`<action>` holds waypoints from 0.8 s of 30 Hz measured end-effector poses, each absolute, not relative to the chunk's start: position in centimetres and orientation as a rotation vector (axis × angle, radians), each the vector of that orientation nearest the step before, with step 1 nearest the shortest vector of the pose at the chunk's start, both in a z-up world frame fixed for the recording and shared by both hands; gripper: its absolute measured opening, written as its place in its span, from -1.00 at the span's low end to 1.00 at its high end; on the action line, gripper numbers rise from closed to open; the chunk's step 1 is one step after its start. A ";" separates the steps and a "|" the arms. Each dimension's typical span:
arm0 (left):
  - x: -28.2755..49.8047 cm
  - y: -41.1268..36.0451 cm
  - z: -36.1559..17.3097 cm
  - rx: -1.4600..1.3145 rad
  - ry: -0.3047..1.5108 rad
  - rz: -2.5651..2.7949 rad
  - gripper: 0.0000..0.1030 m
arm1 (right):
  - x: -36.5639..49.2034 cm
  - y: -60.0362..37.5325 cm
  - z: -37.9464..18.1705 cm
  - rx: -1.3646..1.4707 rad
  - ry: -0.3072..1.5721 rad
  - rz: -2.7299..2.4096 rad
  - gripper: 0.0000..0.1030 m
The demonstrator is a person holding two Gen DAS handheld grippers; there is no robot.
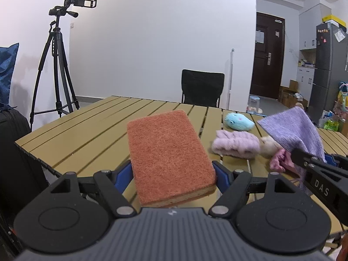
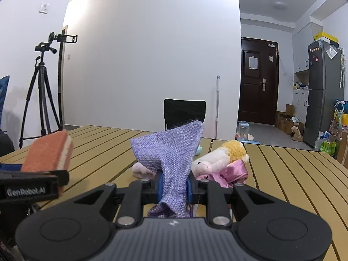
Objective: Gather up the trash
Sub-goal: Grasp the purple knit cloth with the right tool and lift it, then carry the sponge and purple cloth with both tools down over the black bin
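Left gripper (image 1: 173,174): matte black body, grey ribbed plate at bottom centre of the frame with a small white logo. Two round black discs at lower left and lower right. Angular black link arms with triangular cut-outs, silver pivot pins at the joints. Fingers (image 1: 124,173) faced in blue.

Right gripper (image 2: 174,188): same build, grey ribbed plate, black discs, silver pins, blue-faced fingers (image 2: 160,186). Its side reads "DAS" in white at right edge of the left view; the left unit's side reads "GenRobot.AI" at left edge of the right view.

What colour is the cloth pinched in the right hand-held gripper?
Light purple, a knitted weave; the cloth shows best in the right wrist view.
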State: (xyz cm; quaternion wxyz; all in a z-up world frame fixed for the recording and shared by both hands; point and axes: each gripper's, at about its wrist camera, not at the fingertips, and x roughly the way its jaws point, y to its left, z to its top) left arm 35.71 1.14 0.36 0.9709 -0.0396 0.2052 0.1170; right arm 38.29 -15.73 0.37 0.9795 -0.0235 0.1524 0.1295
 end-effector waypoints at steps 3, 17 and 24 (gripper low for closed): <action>34.3 0.8 0.0 -0.076 0.408 0.224 0.51 | 36.9 -16.0 0.3 -0.054 0.302 0.266 -0.62; 28.9 0.0 -2.3 -0.015 0.438 0.183 0.51 | 29.4 -17.9 -1.0 -0.046 0.324 0.282 -0.62; 26.0 -0.3 -3.5 0.029 0.457 0.174 0.51 | 25.6 -18.1 -2.3 -0.055 0.354 0.294 -0.62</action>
